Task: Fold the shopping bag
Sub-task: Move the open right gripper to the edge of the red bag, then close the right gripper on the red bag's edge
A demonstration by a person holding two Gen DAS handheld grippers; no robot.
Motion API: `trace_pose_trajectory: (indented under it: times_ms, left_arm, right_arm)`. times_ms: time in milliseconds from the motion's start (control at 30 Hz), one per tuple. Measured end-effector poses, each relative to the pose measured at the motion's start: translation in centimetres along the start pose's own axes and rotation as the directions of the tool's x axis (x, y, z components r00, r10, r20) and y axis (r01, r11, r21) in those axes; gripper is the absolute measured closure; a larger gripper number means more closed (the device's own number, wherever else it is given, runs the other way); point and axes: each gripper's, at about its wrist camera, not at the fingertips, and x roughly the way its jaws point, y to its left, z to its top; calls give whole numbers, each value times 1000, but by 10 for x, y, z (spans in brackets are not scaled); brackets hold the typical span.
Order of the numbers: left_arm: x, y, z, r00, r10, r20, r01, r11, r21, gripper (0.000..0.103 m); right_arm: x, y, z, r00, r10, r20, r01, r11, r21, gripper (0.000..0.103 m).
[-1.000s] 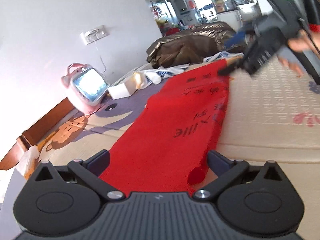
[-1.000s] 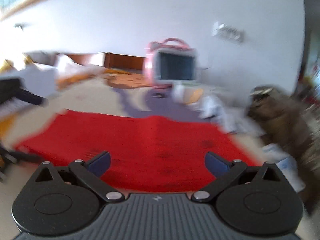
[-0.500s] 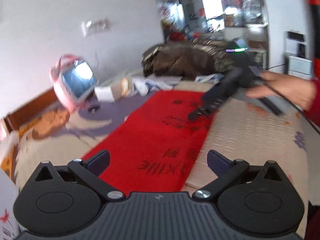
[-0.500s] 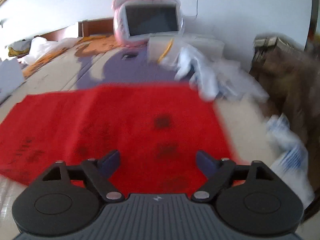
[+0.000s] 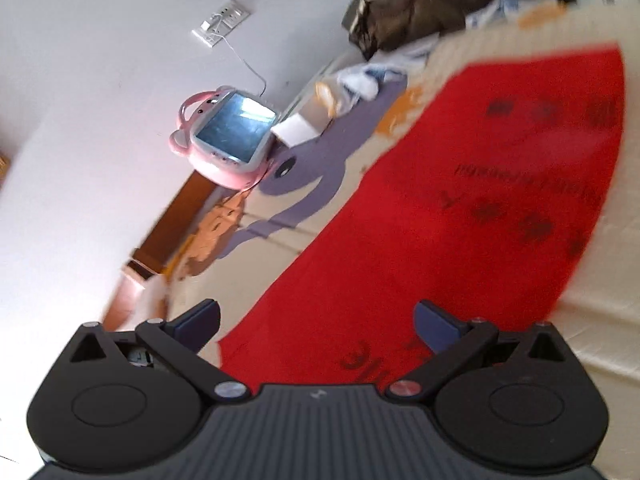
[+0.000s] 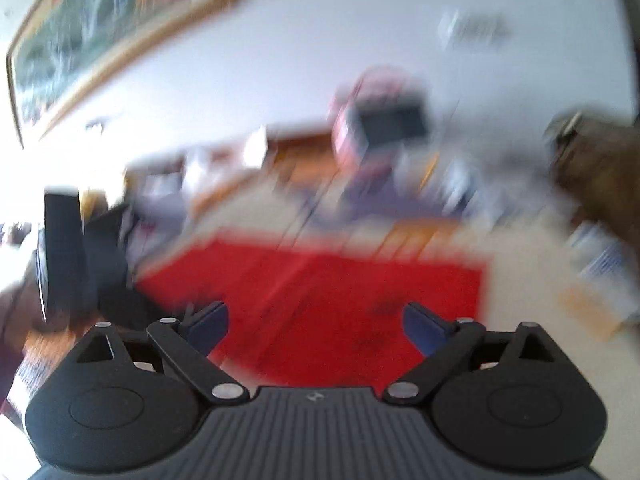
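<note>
A red shopping bag point(image 5: 460, 220) with dark printed letters lies flat on a beige mat point(image 5: 600, 320). My left gripper point(image 5: 316, 324) stands open just above the bag's near end, its view tilted, with nothing pinched between its blue pads. In the blurred right wrist view the same bag point(image 6: 320, 300) stretches across below my right gripper point(image 6: 316, 324). Its jaws are opening wide above the bag's edge and nothing is pressed between them. A dark blurred shape at the left of that view appears to be my left gripper point(image 6: 72, 252).
A pink toy screen point(image 5: 228, 136) stands against the white wall, with a white box point(image 5: 304, 124) and crumpled cloths beside it. A brown jacket point(image 5: 432, 0) is heaped beyond the bag's far end. A framed picture point(image 6: 100, 28) hangs on the wall.
The left wrist view has tilted and come closer over the bag, and the right gripper has left that view. The right wrist view swung up and blurred; its jaws narrowed, then widened again.
</note>
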Motion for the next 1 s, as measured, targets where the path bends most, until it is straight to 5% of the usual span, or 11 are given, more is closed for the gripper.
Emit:
trace_pose_trajectory:
  times_ms: [100,167,233,333,467,500,600,800,900,1000]
  left_arm:
    - [-10,8,6,998,-23,54,28,996,-81,1]
    - [-20,9,13,994,-46,98,58,991,-123,1]
    - [-22,6,21,992,-82,95,95,986,-138,1]
    - [-27,-2,30,984,-141,107,157,974,-162,1]
    - [-32,-3,38,954,-245,171,284,922,-264,3]
    - [-29,-4,40,942,-281,185,325,900,-291,11]
    - [-18,-15,45,933,-322,161,356,890,-285,41]
    - [1,-29,49,920,-372,120,391,873,-290,40]
    - [4,-26,44,914,-385,125,405,858,-315,39]
    - [3,-26,42,915,-384,128,404,858,-316,38]
  right_arm:
    - [15,-65,17,992,118,-54,-109,985,135,6]
    - [28,-82,19,988,122,-92,-105,980,168,39]
    - [47,-106,20,970,185,-155,-141,956,258,48]
    - [69,-127,11,939,268,-217,-168,906,389,48]
    - [80,-124,2,934,233,-273,-124,923,365,48]
    - [76,-121,-1,933,234,-274,-127,925,358,48]
    - [83,-127,1,930,238,-280,-130,926,355,51]
    - [108,-142,5,918,217,-332,-93,931,353,53]
    - [112,-143,5,900,279,-336,-138,912,386,53]
    - [116,-147,2,866,376,-330,-202,867,456,67]
